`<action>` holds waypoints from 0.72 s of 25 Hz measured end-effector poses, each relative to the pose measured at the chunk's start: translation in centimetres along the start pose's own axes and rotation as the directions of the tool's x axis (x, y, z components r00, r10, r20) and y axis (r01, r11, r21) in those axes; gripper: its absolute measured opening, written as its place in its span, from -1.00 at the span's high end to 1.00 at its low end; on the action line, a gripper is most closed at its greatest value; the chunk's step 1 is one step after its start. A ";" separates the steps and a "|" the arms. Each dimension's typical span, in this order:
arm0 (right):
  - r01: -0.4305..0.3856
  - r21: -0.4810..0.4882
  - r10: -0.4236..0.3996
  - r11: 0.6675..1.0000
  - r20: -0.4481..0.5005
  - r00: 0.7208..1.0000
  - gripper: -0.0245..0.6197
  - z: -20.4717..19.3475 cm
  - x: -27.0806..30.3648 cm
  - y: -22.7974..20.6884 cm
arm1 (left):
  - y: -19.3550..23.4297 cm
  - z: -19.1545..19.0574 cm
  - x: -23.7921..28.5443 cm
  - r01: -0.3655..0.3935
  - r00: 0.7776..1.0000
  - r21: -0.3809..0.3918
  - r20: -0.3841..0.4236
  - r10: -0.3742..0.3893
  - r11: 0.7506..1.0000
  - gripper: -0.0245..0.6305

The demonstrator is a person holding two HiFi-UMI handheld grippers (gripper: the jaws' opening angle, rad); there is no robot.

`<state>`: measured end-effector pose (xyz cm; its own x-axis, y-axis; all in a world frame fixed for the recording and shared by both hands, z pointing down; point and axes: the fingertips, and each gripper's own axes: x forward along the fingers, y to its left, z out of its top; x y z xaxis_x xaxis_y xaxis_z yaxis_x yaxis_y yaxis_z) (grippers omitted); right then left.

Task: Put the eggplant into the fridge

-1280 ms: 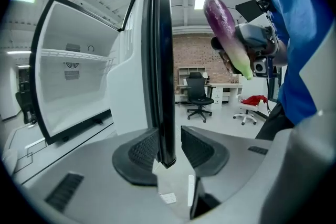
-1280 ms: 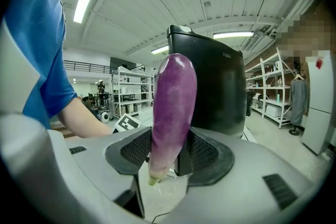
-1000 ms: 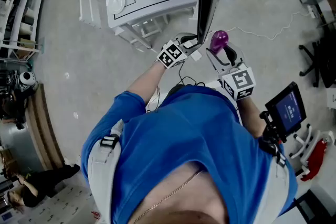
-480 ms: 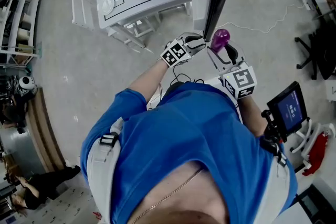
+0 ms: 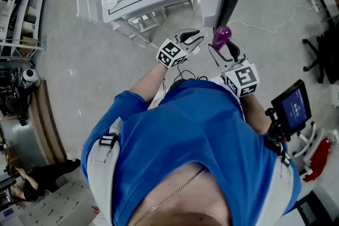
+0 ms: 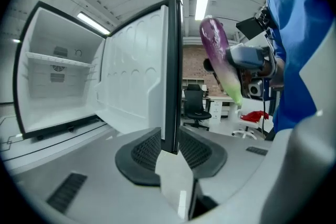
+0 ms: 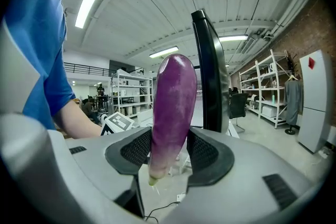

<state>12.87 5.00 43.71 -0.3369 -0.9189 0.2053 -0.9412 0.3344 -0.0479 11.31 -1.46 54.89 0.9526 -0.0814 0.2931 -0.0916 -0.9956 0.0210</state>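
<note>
While the eggplant [image 7: 173,107] is clamped in the right gripper [image 7: 170,150], the left gripper's [image 6: 170,150] empty jaws, just narrowed, are half-open; the fridge [image 6: 58,97] must be reached next.

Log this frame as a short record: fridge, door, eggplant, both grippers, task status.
fridge: open, white interior facing the left gripper
fridge door: swung wide open
eggplant: outside the fridge, upright, purple end up, beside the door's edge
left gripper: jaws apart, just been closing; the door's edge lines up with the gap, pads not pressing on it
right gripper: shut on the eggplant
status: eggplant not yet inside
</note>
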 end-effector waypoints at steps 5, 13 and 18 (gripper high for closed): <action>-0.044 -0.004 0.044 0.999 0.011 0.999 0.26 0.2 1.3 0.7 | 2.7 2.5 -4.4 -0.141 0.983 -0.070 0.105 0.148 0.988 0.75; -0.101 -0.020 0.102 0.995 0.022 0.995 0.26 0.7 3.4 2.0 | 7.2 6.3 -12.2 -0.330 0.878 -0.258 0.269 0.396 0.908 0.90; -0.127 -0.030 0.128 0.991 0.029 0.991 0.26 1.2 4.8 2.6 | 8.3 8.5 -15.3 -0.363 0.825 -0.302 0.335 0.455 0.881 0.90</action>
<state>8.77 1.24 43.38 -0.4553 -0.8741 0.1690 -0.8895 0.4548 -0.0442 -1.52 -8.86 42.42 0.8415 -0.5358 -0.0690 -0.5143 -0.8337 0.2010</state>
